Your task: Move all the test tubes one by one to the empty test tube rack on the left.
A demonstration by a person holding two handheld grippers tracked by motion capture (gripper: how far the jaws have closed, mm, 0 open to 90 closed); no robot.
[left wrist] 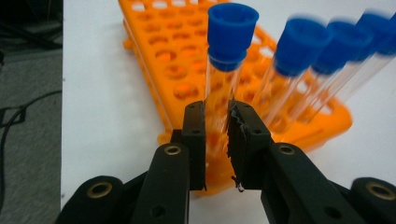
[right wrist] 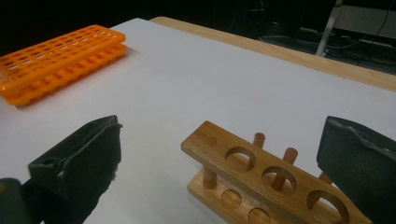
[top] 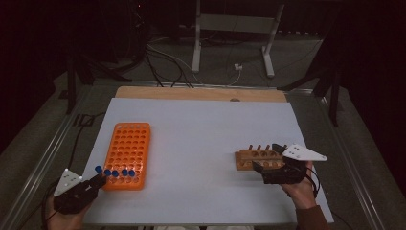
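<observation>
The white table (top: 201,129) carries an orange rack (top: 127,153) and, well to its right, an empty wooden rack (top: 253,159). Four blue-capped tubes (top: 119,173) stand in the orange rack's near row. The left gripper (left wrist: 217,126) is clamped on a fifth tube (left wrist: 224,88) at that row's left end. The right gripper (right wrist: 219,154), jaws wide and empty, straddles the wooden rack. Judged: no transfer complete; all five tubes remain.

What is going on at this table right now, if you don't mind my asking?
A person works with two handheld grippers. The left gripper has its fingers shut on a blue-capped test tube at the near end of the orange rack. The right gripper waits open beside an empty wooden rack.
</observation>
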